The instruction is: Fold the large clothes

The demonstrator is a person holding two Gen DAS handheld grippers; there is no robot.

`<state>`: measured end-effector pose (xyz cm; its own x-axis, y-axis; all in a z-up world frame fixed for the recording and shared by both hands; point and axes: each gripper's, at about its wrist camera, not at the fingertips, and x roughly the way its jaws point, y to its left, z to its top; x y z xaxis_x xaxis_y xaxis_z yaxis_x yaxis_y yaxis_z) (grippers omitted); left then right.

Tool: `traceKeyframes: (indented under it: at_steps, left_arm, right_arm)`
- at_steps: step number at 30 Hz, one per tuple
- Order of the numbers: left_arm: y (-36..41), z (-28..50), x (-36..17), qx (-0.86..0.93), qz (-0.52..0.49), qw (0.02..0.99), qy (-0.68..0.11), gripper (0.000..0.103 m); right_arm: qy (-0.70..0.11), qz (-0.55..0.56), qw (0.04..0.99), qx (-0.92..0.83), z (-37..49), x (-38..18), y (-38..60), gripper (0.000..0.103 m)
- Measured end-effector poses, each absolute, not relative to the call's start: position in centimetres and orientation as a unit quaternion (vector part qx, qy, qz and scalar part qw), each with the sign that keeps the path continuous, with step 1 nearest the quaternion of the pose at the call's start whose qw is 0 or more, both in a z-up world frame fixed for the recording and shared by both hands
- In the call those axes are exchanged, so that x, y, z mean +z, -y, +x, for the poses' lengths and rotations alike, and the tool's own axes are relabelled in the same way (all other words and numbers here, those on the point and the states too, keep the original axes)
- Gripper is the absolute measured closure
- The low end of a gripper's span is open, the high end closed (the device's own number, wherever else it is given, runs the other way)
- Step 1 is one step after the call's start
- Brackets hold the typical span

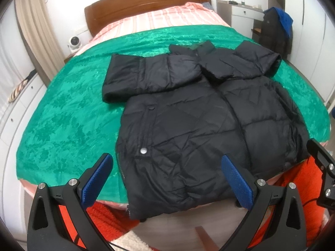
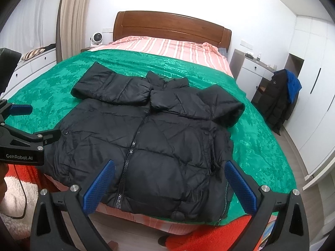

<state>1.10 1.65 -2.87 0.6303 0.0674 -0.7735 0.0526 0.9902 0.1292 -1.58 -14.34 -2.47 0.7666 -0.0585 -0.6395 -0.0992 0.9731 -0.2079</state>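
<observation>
A black puffer jacket (image 1: 188, 115) lies front up on the green blanket (image 1: 69, 108) of a bed, zipped, with both sleeves folded across the chest; it also shows in the right wrist view (image 2: 146, 136). Its hem hangs slightly over the bed's near edge. My left gripper (image 1: 167, 167) is open and empty, hovering just above the hem's left part. My right gripper (image 2: 170, 174) is open and empty above the hem's right part. The left gripper (image 2: 23, 125) shows at the left edge of the right wrist view, and the right gripper's body (image 1: 322, 167) at the right edge of the left wrist view.
The bed has a wooden headboard (image 2: 167, 27) and a pink striped sheet (image 2: 167, 46). A chair with dark and blue clothes (image 2: 280, 96) stands at the right by a white desk (image 2: 251, 67). White drawers (image 2: 31, 67) and a small fan (image 2: 96, 37) stand left. Orange fabric (image 1: 297, 177) lies below the bed edge.
</observation>
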Motion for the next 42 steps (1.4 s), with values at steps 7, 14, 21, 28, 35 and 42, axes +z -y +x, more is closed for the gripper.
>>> traceKeyframes:
  at_steps: [7, 14, 21, 28, 35, 42]
  left_arm:
    - [-1.6, 1.1, -3.1, 0.005, 0.075, 0.898, -0.433, 0.000]
    - [-1.7, 1.3, -3.5, 0.008, 0.076, 0.896, -0.437, 0.000]
    - [-1.7, 1.2, -3.7, 0.010, 0.078, 0.894, -0.441, 0.000]
    - [-1.8, 1.2, -3.9, 0.005, 0.074, 0.894, -0.442, 0.000]
    - [-2.1, 0.6, -3.1, -0.019, 0.047, 0.905, -0.422, 0.000]
    - [-1.4, 0.1, -2.4, -0.033, 0.042, 0.913, -0.404, 0.000]
  right_arm:
    - [-0.345, -0.118, 0.931, 0.017, -1.4, -2.6, 13.9, 0.000]
    - [-0.350, -0.119, 0.929, 0.018, -1.3, -2.9, 13.7, 0.000]
    - [-0.354, -0.117, 0.928, 0.019, -1.3, -3.2, 13.6, 0.000]
    - [-0.359, -0.118, 0.926, 0.020, -1.3, -3.6, 13.3, 0.000]
    - [-0.350, -0.121, 0.929, 0.018, -1.8, -3.4, 13.2, 0.000]
    - [-0.353, -0.106, 0.929, 0.015, -1.9, -3.7, 14.1, 0.000]
